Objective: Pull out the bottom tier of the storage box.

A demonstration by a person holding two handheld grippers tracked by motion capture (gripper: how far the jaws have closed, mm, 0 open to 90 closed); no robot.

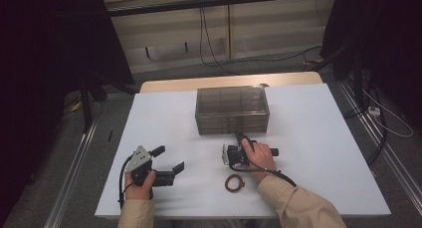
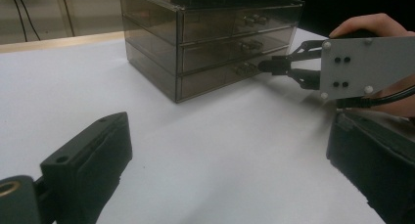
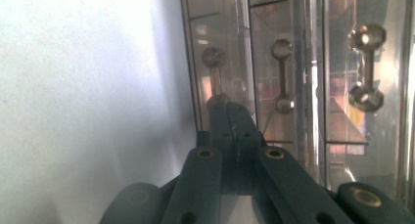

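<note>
A: Start with the drawer box (image 1: 232, 110). It sits in the upper middle of the high view, on the white table (image 1: 318, 153), smoke-tinted, with stacked drawers facing the person.

B: And the bottom drawer's handle (image 3: 214, 77) is the target. In the right gripper view it's the small bar with ball ends at centre-left, lying just at the tips of the right gripper (image 3: 230, 109).

A: Those jaws are pressed together, closed on the low end of that handle as far as I can judge; the tips hide the contact itself.

B: Then I'd say the pull should run straight back along the drawer's slide, towards the bottom of the high view. Any sideways drag would likely skew the drawer or slide the whole box, since it looks light.

A: The left gripper (image 1: 169, 171) rests at the lower left of the high view, jaws spread wide, holding nothing, well apart from the box.

B: It could steady the box if it starts to creep. Slow pull, too; a grip on a ball end may slip off.

A: There's also a brown ring (image 1: 234, 182) lying near the right hand (image 1: 259, 156), at the lower centre. Keep the cable clear of it.
</note>
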